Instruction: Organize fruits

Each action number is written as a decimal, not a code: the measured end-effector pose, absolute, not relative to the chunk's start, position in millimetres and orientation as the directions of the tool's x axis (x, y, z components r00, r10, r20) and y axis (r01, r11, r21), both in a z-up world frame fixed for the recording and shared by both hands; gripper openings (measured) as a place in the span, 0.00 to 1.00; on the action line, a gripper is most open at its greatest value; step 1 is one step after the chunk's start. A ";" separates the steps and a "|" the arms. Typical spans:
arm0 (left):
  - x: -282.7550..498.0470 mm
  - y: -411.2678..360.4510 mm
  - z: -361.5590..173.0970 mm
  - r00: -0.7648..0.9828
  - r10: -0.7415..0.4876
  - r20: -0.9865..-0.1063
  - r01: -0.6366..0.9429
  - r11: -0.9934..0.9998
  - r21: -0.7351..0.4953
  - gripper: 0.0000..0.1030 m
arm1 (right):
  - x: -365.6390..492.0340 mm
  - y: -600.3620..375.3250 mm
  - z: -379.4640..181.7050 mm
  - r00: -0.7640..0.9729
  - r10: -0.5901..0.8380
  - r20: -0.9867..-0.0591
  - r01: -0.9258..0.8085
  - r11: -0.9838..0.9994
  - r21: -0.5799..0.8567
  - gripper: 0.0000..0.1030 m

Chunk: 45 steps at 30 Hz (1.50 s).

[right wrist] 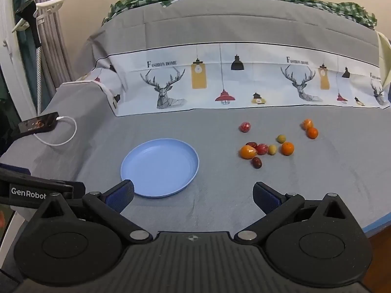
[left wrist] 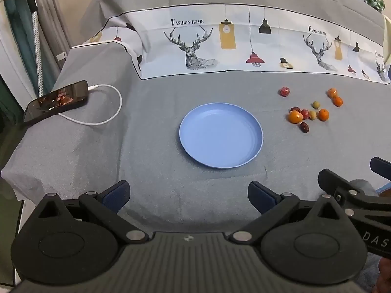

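An empty blue plate (left wrist: 221,135) lies on the grey cloth; it also shows in the right wrist view (right wrist: 160,168). Several small fruits lie loose to its right: oranges (right wrist: 247,151) (left wrist: 295,116), red fruits (right wrist: 244,127) (left wrist: 284,91), dark dates (right wrist: 256,162) and green olives (right wrist: 281,138). My left gripper (left wrist: 188,195) is open and empty, near the front edge before the plate. My right gripper (right wrist: 193,196) is open and empty, short of the fruits, its left finger over the plate's near rim.
A phone (left wrist: 56,101) on a white charging cable (left wrist: 107,119) lies at the left edge of the cloth. A printed deer-pattern cloth (left wrist: 220,46) rises behind the work area. The right gripper's body (left wrist: 354,197) shows beside my left gripper.
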<state>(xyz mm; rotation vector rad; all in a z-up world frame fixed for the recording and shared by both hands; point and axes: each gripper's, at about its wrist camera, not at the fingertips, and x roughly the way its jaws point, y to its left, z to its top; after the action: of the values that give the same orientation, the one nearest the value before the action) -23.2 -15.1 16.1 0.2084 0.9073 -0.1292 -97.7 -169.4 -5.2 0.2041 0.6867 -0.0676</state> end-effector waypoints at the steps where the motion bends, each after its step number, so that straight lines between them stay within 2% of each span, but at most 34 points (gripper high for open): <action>1: -22.4 -15.9 16.2 0.608 -0.018 -0.794 0.199 0.971 0.130 1.00 | -98.0 -167.3 -7.9 0.771 0.006 -0.637 0.127 0.979 0.162 1.00; 45: -10.1 -2.4 7.1 0.593 -0.014 -0.805 0.186 0.975 0.120 1.00 | -85.2 -161.3 -16.9 0.749 0.028 -0.661 0.122 0.976 0.180 1.00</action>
<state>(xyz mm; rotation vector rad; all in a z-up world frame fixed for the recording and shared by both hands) -10.1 -2.4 7.1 0.1995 0.9308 -0.1174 -85.2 -161.3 -16.9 0.2175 0.7232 -0.0514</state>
